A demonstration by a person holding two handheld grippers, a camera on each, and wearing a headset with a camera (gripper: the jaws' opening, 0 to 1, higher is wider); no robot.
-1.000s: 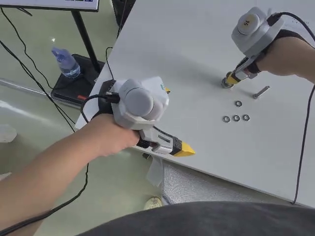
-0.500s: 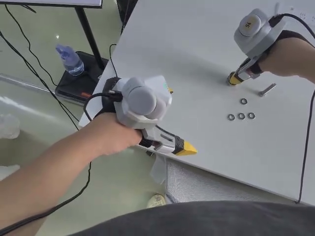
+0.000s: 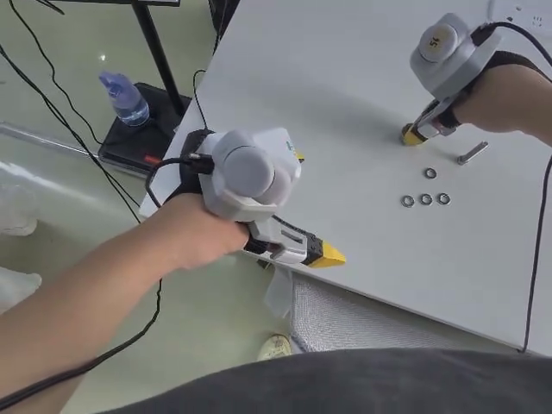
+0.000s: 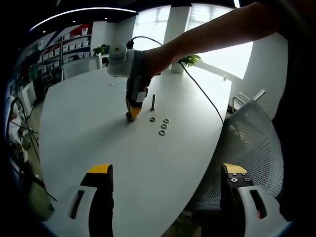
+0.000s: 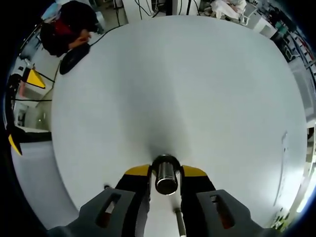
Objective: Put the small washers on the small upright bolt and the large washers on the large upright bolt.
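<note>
At the tabletop's (image 3: 345, 103) one-o'clock reach, my right claw (image 3: 412, 134) is clamped on the large bolt (image 5: 166, 180). The small bolt (image 3: 472, 153) lies flat at its three o'clock, with the washers (image 3: 425, 199) at five. My left claw (image 4: 165, 170) hangs wide apart at the near edge. If I let go crooked, the bolt may topple and scatter the washers

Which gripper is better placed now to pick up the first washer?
Probably left: the left gripper is open and empty, though at the edge of the table. The right gripper is nearer the washers but shut on a bolt.
</note>
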